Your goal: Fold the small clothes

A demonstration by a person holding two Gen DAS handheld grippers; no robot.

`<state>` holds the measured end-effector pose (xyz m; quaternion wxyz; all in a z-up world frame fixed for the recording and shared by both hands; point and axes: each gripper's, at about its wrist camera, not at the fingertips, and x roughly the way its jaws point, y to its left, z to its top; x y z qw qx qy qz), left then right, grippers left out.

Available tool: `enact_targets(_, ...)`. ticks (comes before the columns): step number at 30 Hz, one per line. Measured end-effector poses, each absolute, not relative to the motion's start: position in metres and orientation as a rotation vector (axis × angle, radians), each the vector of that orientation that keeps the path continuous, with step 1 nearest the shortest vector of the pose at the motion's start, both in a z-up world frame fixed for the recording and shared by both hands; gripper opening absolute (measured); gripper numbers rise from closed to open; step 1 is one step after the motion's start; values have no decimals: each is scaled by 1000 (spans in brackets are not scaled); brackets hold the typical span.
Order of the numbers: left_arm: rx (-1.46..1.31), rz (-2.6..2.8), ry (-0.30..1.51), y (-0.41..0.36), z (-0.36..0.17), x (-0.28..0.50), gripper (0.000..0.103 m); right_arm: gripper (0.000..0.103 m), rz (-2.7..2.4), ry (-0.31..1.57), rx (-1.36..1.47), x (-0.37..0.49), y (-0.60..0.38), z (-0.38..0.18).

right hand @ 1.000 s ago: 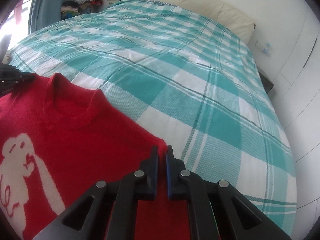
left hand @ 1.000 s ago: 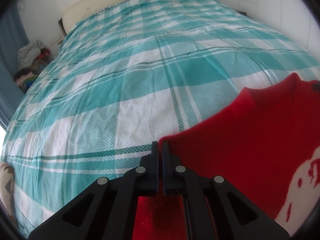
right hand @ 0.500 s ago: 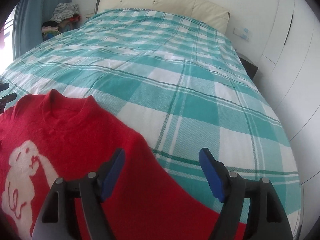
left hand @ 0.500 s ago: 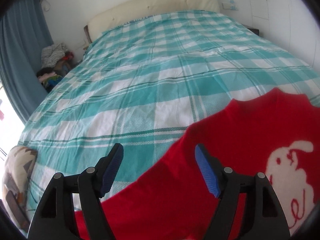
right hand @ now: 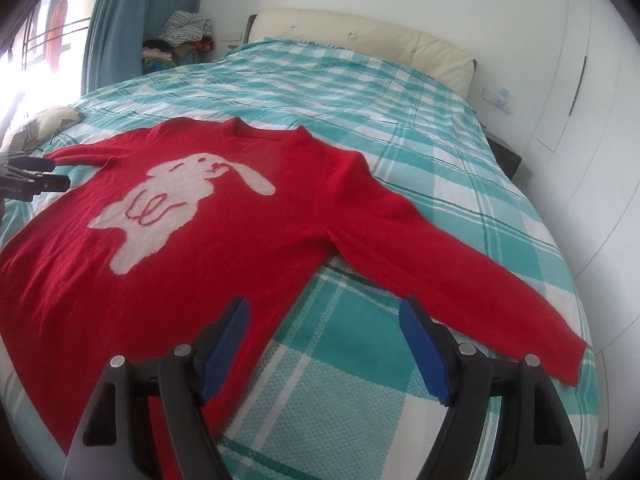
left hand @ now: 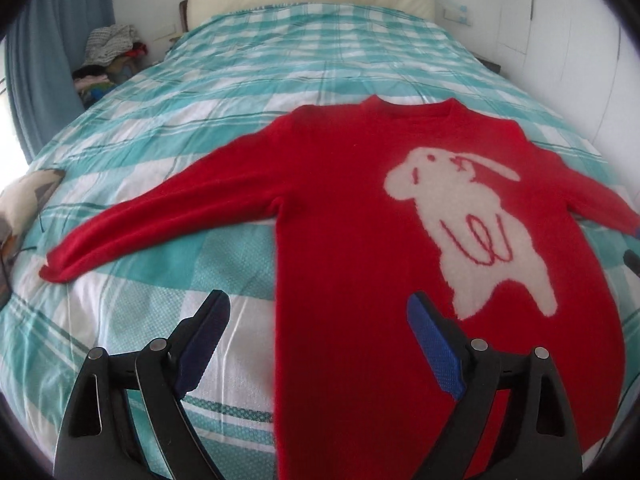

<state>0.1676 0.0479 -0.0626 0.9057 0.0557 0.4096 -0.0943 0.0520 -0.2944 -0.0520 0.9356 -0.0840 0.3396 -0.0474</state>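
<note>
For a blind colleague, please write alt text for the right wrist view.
A red sweater with a white rabbit design lies flat, sleeves spread, on a bed with a teal and white plaid cover. The open right gripper hovers above the sweater's side edge, holding nothing.

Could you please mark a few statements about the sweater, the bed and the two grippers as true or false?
1. The red sweater lies flat with both sleeves spread out. True.
2. The left gripper is shut on the sweater. False: its jaws stand open, holding nothing.
3. The white rabbit design faces up. True.
4. The bedspread is plain blue. False: it is teal and white plaid.
5. The right gripper is open. True.
</note>
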Motion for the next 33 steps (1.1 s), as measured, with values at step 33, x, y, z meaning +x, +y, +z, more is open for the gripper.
enact_targets(33, 64, -143, 961, 58, -110, 187, 102, 92, -205, 805, 180, 63, -361, -106)
